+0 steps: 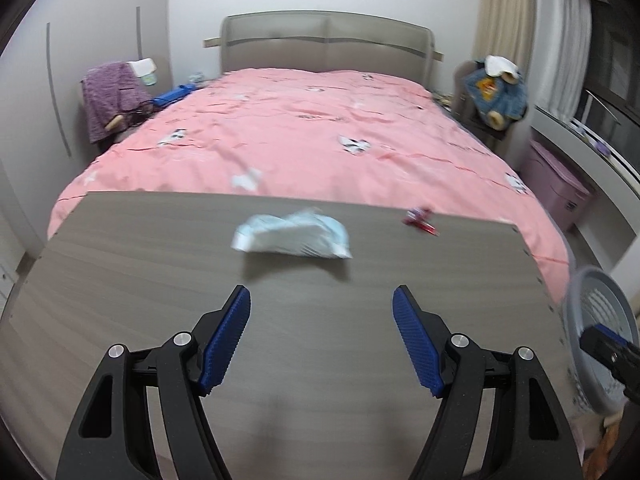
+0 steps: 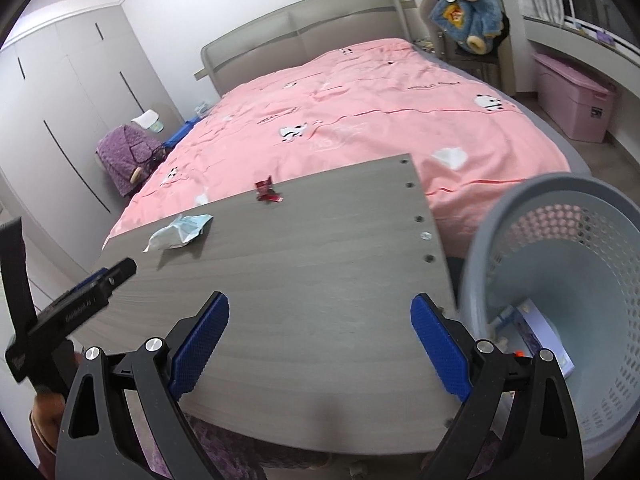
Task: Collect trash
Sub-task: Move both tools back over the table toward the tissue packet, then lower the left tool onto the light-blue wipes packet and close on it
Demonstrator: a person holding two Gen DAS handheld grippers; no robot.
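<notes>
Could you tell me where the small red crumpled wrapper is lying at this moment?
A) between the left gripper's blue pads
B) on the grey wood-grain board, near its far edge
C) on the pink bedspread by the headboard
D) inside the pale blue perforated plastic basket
B: the small red crumpled wrapper lies on the grey wood-grain board near its far edge, away from both grippers and outside the pale blue perforated plastic basket.

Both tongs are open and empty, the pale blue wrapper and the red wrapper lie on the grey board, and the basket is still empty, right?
Not quite: the basket is not empty. The right wrist view shows packaging at its bottom. The rest holds: left tongs and right tongs are open and empty, pale blue wrapper and red wrapper on the grey board.
</notes>
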